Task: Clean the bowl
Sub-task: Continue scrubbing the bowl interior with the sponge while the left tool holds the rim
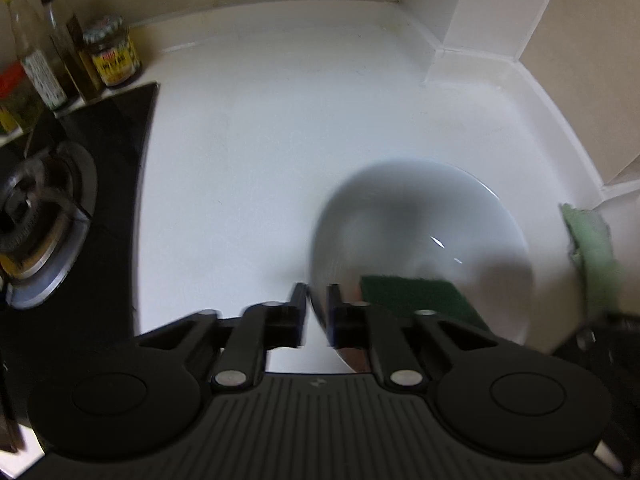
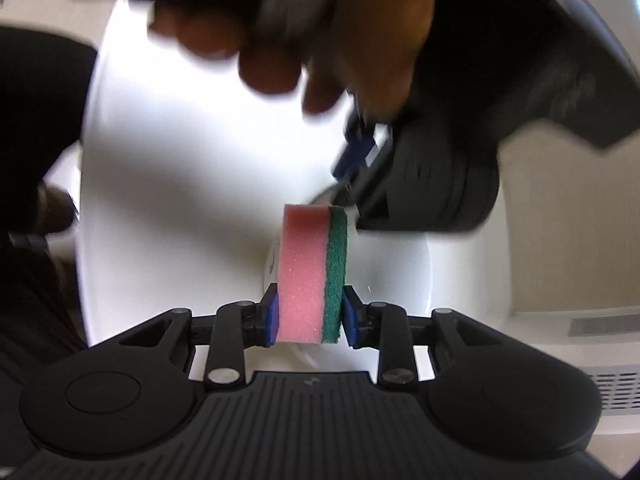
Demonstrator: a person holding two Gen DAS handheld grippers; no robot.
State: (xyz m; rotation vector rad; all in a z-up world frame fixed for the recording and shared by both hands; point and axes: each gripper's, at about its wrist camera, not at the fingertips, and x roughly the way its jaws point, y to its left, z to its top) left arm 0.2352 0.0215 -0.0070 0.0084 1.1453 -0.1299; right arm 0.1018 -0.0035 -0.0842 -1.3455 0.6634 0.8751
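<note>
Jar label by the stove is too blurred to read. Left gripper pinches the bowl rim over the white counter, bowl's near edge hidden. Right gripper clamps the pink-green sponge against the bowl; hand smeared.

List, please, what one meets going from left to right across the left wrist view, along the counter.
gas burner → bottles and jar → bare white counter → white bowl gripped at its rim by the left gripper → green cloth.
</note>
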